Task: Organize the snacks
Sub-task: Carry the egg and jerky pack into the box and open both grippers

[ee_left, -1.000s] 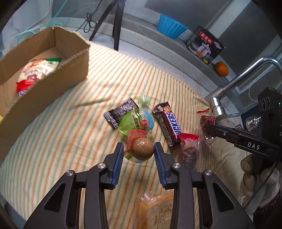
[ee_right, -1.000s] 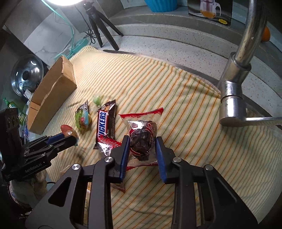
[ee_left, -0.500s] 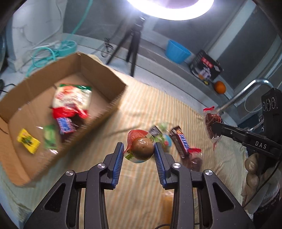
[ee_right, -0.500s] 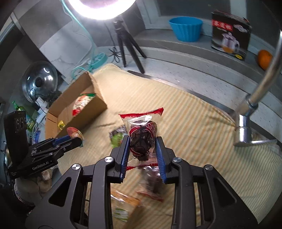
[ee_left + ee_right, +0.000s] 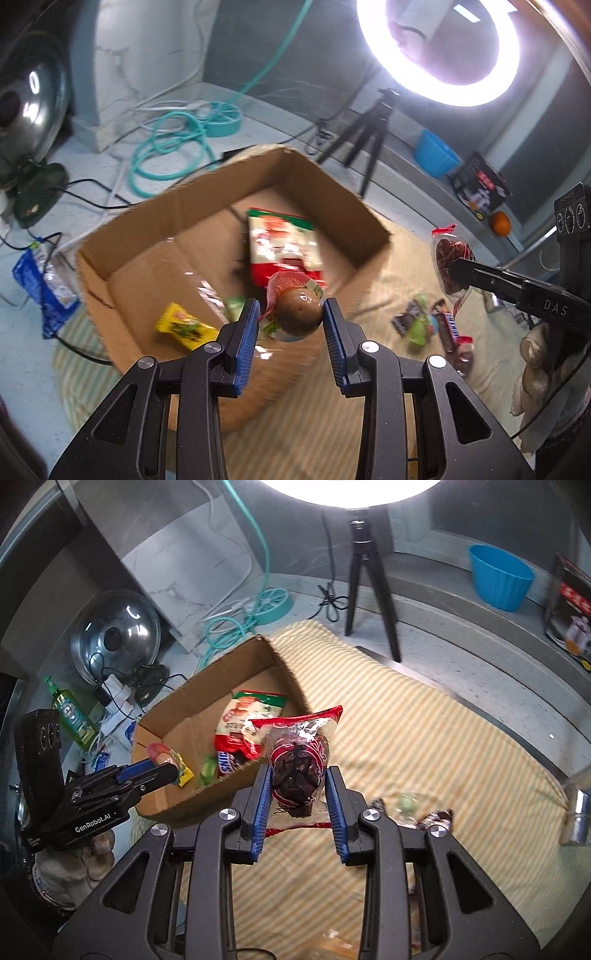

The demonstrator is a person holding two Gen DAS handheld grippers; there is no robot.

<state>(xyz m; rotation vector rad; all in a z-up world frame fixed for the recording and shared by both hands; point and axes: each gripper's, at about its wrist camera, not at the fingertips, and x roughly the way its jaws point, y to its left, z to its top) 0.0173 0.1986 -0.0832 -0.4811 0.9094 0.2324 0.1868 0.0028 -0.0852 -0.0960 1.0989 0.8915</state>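
Left tool (image 5: 290,326): you pinch a brown egg pack (image 5: 297,313) over the box (image 5: 147,236).
Right tool (image 5: 297,805): you pinch a clear, red-edged date bag (image 5: 297,764).

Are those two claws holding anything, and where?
Left gripper clamps a brown egg snack across its middle; right gripper clamps a dark dried-fruit packet across its lower half.

Bright ring light (image 5: 463,48) glares overhead (fisheye-bent edges); cardboard box (image 5: 229,266) motion-blurred.

Setting: home kitchen doubling as a recording spot. Evidence: stone counter (image 5: 491,686) under a striped cloth (image 5: 424,746), steel tap (image 5: 574,812), pot lid (image 5: 114,638), green detergent bottle (image 5: 70,712), blue bowl (image 5: 498,576), ring light (image 5: 458,48) on tripod (image 5: 365,576).
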